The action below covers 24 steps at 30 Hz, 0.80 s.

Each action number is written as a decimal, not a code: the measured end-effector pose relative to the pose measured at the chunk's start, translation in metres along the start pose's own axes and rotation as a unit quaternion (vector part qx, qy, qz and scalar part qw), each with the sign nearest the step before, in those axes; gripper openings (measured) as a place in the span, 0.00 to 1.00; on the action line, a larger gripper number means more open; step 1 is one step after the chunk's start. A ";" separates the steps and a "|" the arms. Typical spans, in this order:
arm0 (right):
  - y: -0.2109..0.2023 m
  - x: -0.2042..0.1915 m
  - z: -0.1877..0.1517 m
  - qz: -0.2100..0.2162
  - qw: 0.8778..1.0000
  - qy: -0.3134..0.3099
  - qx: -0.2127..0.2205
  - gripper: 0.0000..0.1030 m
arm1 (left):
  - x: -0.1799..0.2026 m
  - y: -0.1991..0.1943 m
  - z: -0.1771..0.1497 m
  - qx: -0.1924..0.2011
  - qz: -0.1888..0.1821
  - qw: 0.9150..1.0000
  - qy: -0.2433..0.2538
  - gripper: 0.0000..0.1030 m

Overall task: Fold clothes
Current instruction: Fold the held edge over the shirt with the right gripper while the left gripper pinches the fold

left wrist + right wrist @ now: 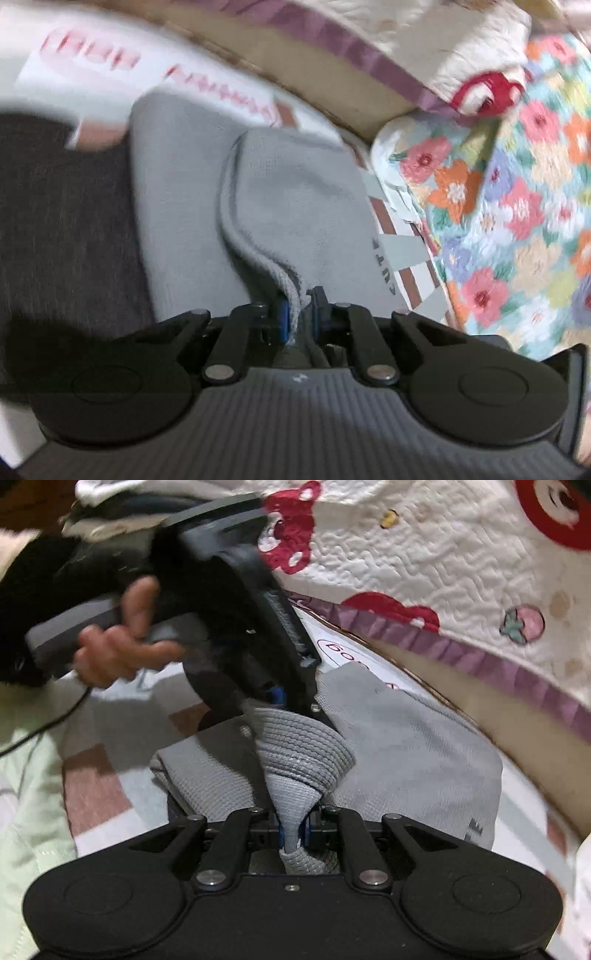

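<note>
Mid-fold, I judge: left gripper [298,310] and right gripper [293,830] each pinch the ribbed edge of the grey knit garment [406,738], near part doubled, not yet flat.

The left tongs [298,308] have glossy black linkage arms with round silver pivot pins, two large round black housings set behind them to either side, and blue pads on the fingertips [282,314]. Behind these sits a grey ribbed body with a small white mark. The right tongs [294,830] show the same black arms, silver pins and blue pads, on a plain black body with one small screw. The person's left hand [122,646] emerges from a fuzzy black sleeve [40,587]; a thin black cable [44,727] trails below it.
</note>
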State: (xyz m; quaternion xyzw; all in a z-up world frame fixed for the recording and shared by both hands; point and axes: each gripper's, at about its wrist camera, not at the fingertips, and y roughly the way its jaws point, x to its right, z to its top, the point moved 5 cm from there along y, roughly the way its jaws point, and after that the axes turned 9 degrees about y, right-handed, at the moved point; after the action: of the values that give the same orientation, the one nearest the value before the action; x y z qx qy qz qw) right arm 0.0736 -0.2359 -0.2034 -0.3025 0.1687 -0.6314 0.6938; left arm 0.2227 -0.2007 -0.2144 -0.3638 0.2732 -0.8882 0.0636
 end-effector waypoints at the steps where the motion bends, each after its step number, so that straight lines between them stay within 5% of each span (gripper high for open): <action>1: -0.001 -0.002 0.001 -0.004 1.000 -0.010 0.003 0.13 | 0.009 -0.009 0.004 0.014 0.001 1.000 0.015 0.10; 3: -0.003 -0.006 0.002 -0.012 1.000 -0.023 0.009 0.16 | 0.028 -0.029 0.007 0.042 0.007 0.997 0.058 0.10; 4: -0.005 -0.006 0.003 -0.011 1.000 -0.015 0.010 0.25 | 0.029 -0.032 0.006 0.039 0.018 0.997 0.065 0.10; 6: -0.003 -0.006 0.001 -0.004 1.000 0.000 0.000 0.39 | 0.013 -0.026 -0.004 0.015 0.023 0.999 0.031 0.10; 10: -0.001 -0.005 0.000 0.013 0.999 0.046 -0.024 0.40 | -0.010 -0.013 -0.021 -0.022 0.030 0.999 -0.006 0.10; 21: -0.003 -0.028 0.016 0.032 0.998 0.050 -0.016 0.48 | -0.012 -0.016 -0.015 -0.011 0.028 1.000 -0.008 0.10; 24: 0.003 -0.041 0.006 0.045 0.998 0.010 -0.047 0.34 | -0.014 -0.015 -0.015 -0.012 0.034 0.999 -0.009 0.10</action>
State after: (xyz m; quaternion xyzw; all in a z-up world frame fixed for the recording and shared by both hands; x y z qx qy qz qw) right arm 0.0739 -0.1943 -0.2066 -0.3203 0.2190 -0.5937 0.7049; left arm 0.2241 -0.1772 -0.2240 -0.3633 0.2959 -0.8786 0.0922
